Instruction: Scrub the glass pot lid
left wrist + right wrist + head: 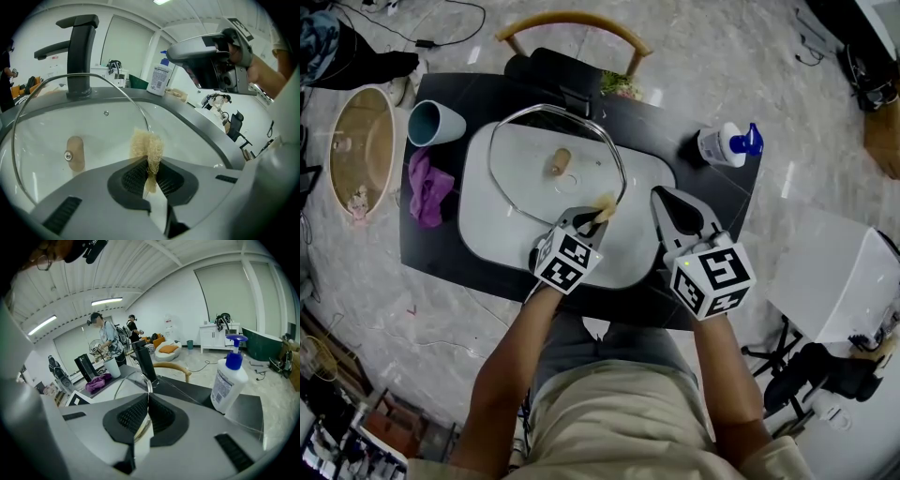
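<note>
A person stands at a white sink (478, 220) set in a black table (431, 246), with a gripper in each hand. The glass lid (525, 173) rests in the sink, tilted, with its far rim raised toward the black tap (567, 80). Its wooden knob (560, 161) sits at the centre. The tilt seems to offer the glass up for rubbing.

The left gripper (598, 218) is clamped on a small tan scrubber (606, 202). The scrubber's free end pokes past the jaw tips at the lid's near rim, probably ready to scrub. The right gripper (664, 199) hovers just right of the lid, its jaws pressed together on nothing, clear of the rim.

The sink holds only the lid, and no water shows. On the table's left are a pale blue cup (434, 123), seemingly empty, and a purple cloth (427, 186). On the right is a pump bottle (724, 145).
</note>
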A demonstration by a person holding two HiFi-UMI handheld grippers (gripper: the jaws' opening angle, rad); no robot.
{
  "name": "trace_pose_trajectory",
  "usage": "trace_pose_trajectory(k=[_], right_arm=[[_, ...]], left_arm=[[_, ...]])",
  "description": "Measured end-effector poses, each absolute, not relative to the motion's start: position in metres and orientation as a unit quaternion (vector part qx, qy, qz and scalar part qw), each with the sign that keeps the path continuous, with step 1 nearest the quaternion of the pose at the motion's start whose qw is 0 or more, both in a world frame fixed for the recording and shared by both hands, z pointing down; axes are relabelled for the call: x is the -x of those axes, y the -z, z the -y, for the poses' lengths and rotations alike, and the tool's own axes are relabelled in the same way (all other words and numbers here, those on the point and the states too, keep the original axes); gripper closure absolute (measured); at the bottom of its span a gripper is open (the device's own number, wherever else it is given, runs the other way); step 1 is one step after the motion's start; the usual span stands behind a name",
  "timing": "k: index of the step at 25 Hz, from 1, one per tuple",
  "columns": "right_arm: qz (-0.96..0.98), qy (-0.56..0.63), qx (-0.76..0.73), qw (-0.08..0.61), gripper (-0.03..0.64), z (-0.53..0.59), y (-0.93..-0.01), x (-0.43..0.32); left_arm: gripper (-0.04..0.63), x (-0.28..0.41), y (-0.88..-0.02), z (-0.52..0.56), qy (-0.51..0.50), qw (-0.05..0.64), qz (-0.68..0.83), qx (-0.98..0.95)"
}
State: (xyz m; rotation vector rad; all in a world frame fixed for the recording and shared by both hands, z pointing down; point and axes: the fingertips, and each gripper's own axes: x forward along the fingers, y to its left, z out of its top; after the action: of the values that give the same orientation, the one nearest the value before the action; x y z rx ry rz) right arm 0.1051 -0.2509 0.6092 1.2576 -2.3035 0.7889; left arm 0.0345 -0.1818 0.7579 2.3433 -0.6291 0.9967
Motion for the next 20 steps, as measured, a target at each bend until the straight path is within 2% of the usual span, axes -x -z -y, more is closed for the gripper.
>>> trace_pose_trajectory(k=[8,20], right_arm=[[0.823,-0.283,-0.450,0.201,0.592,0.250,-0.612,-0.106],[0.825,-0.279,-0.449,0.201,0.592,0.242,-0.606,-0.096]], left_arm=[[0.555,-0.013,-0.768,0.189,-0.380,0.254,0.242,-0.856],[0.555,0.130,-0.786,0.236,-0.449,0.253,0.351,-0.782]])
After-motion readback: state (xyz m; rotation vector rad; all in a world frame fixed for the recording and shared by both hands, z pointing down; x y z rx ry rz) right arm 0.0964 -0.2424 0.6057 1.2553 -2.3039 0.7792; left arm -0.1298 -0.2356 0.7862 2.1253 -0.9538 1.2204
